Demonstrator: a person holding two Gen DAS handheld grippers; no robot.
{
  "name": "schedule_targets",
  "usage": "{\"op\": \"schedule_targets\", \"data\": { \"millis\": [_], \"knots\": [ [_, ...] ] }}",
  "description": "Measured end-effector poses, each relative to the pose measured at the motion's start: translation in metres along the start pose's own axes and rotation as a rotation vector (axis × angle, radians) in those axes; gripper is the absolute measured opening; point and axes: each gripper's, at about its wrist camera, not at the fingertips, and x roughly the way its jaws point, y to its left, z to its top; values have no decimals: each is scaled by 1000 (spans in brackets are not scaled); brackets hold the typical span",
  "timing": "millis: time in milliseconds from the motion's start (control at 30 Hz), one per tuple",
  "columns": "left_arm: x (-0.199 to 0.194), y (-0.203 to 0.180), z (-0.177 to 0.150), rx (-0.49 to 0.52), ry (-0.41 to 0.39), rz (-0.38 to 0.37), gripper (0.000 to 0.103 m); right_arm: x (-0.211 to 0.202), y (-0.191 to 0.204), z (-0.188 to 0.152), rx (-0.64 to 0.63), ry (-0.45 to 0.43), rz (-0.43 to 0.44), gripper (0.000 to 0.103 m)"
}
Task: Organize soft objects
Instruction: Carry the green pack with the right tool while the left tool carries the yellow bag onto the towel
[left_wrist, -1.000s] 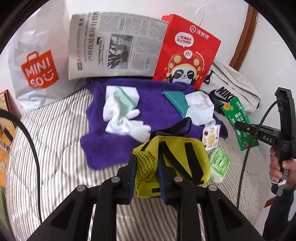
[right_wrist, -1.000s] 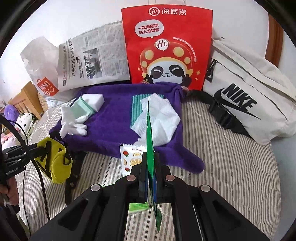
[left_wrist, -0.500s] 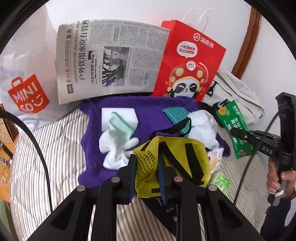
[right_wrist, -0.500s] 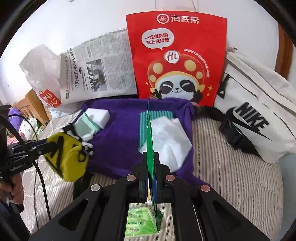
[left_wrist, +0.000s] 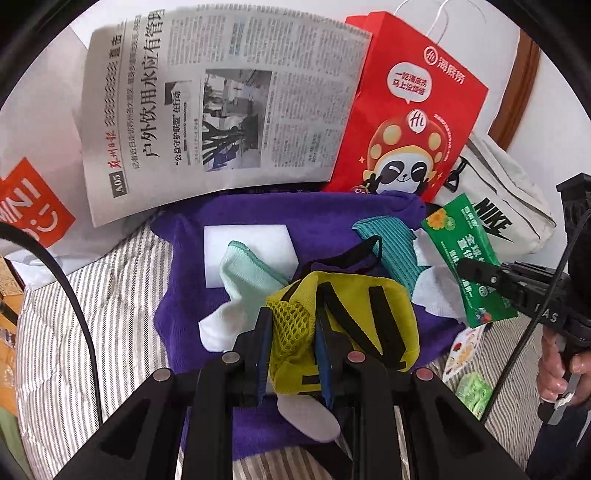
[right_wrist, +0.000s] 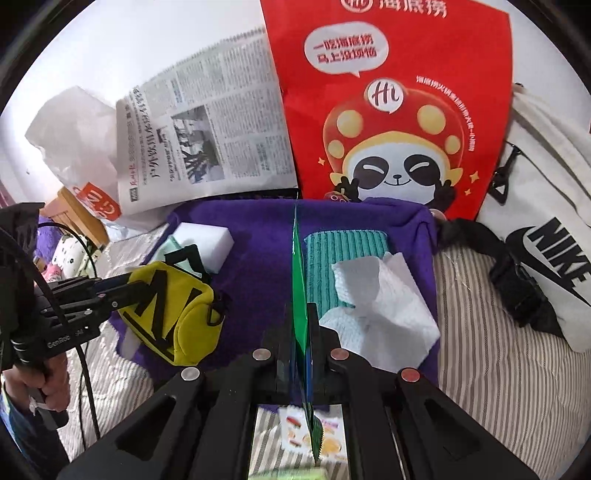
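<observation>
My left gripper (left_wrist: 291, 325) is shut on a yellow pouch (left_wrist: 354, 317) with black straps, held above the purple towel (left_wrist: 317, 218); the pouch (right_wrist: 173, 314) also shows at the left of the right wrist view. My right gripper (right_wrist: 299, 328) is shut on a flat green packet (right_wrist: 298, 280), seen edge-on there and face-on as the green packet (left_wrist: 465, 262) in the left wrist view. On the towel lie a white sponge (left_wrist: 255, 243), a mint cloth (left_wrist: 247, 273), white gloves (left_wrist: 221, 325), a teal cloth (right_wrist: 343, 254) and a white paper towel (right_wrist: 380, 302).
A newspaper (left_wrist: 221, 103), a red panda bag (right_wrist: 391, 103), a white Miniso bag (left_wrist: 33, 206) and a cream Nike bag (right_wrist: 546, 236) stand at the back of the striped bed (right_wrist: 480, 362). Small snack packets (left_wrist: 463, 350) lie by the towel's near edge.
Both grippers have moved forward over the towel with their loads. The bags and newspaper loom larger, and the snack packets have slid toward the bottom of the views.
</observation>
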Motion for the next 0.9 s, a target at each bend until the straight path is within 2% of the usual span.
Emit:
{"op": "schedule_targets", "data": {
  "millis": [133, 267, 400, 800, 900],
  "knots": [
    [14, -2, 4, -5, 10, -11, 21, 18, -3, 4, -9, 12, -18, 4],
    [32, -6, 4, 20, 38, 24, 21, 36, -7, 4, -8, 46, -18, 4],
    [43, -6, 1, 25, 62, 18, 21, 45, -6, 0, -29, 64, -14, 4],
    [49, -2, 1, 7, 72, 7, 24, 51, -12, 4, -15, 53, 12, 5],
    [48, -3, 0, 20, 72, 17, 24, 55, -10, 4, -45, 55, 1, 7]
  ]
}}
